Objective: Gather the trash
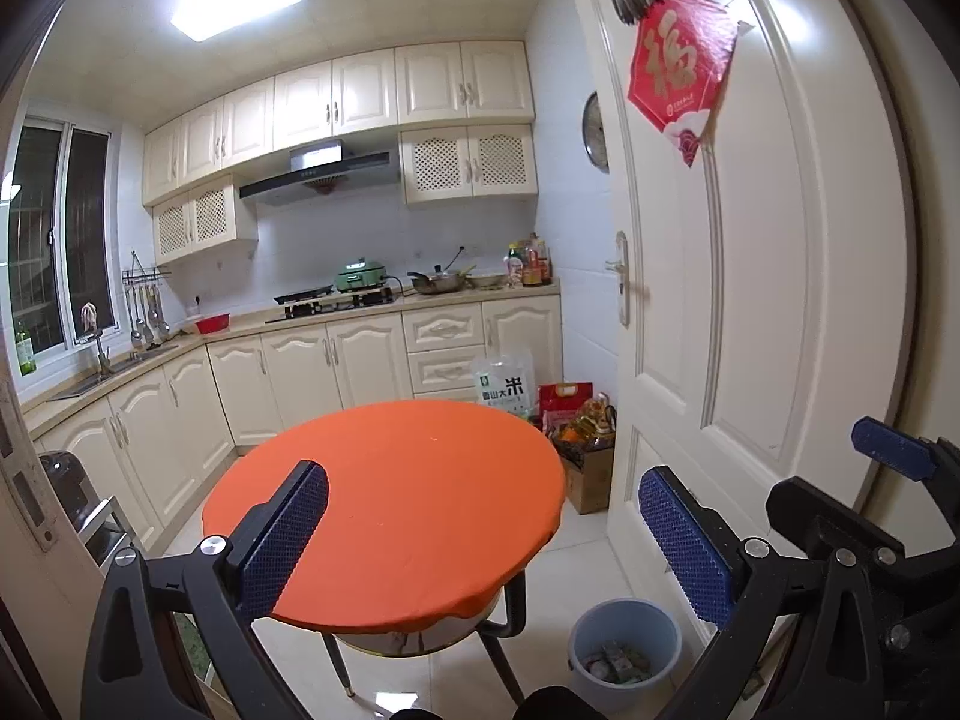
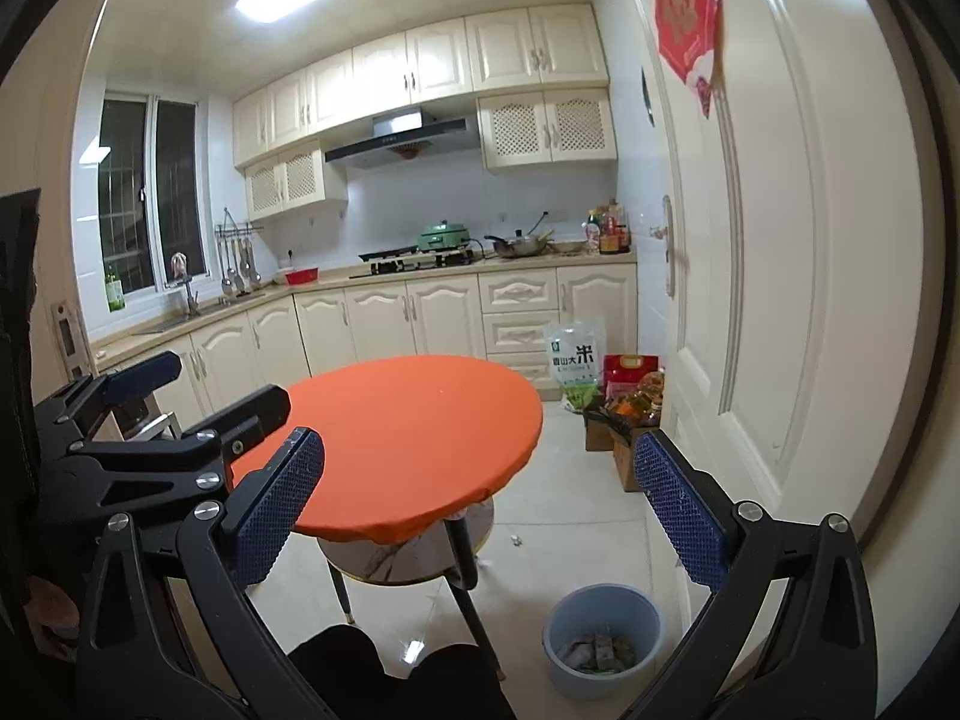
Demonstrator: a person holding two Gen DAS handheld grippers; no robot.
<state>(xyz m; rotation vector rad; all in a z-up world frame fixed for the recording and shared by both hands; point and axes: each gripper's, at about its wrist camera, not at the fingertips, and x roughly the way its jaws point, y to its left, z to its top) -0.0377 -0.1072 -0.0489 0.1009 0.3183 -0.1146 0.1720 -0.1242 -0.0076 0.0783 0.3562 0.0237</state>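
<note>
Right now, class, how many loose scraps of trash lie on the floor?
1: a small white scrap on the tiles right of the table, beyond the bin. The table may hide others.

Cream kitchen cabinets (image 1: 336,360), tiled floor (image 2: 570,498)

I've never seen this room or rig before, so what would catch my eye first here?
The round orange table in the middle of the kitchen floor, its top bare. Beside its legs stands a blue bin already holding scraps. Both grippers, left gripper and right gripper, hang open and empty.
</note>
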